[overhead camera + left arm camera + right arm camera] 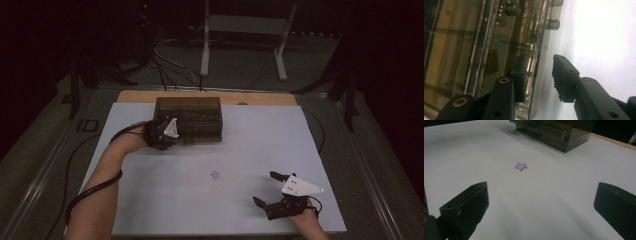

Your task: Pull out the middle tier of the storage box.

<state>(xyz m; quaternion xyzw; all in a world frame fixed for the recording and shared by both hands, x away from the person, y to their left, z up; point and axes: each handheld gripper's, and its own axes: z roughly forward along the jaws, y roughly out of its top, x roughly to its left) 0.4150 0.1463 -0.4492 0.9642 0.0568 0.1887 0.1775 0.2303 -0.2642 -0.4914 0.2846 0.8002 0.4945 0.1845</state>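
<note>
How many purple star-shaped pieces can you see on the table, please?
1. The purple star lies alone on the white table, between the smoky drawer box and the right gripper. The box's drawers could hide more.

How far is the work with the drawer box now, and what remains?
Nothing looks finished yet: the purple star lies loose on the white table, apart from the smoky drawer box. In hand: the left gripper is at the box's front, its jaws straddling a front edge with a gap visible. The right gripper waits, jaws wide open. Probably left: opening a drawer and stowing the star.
</note>
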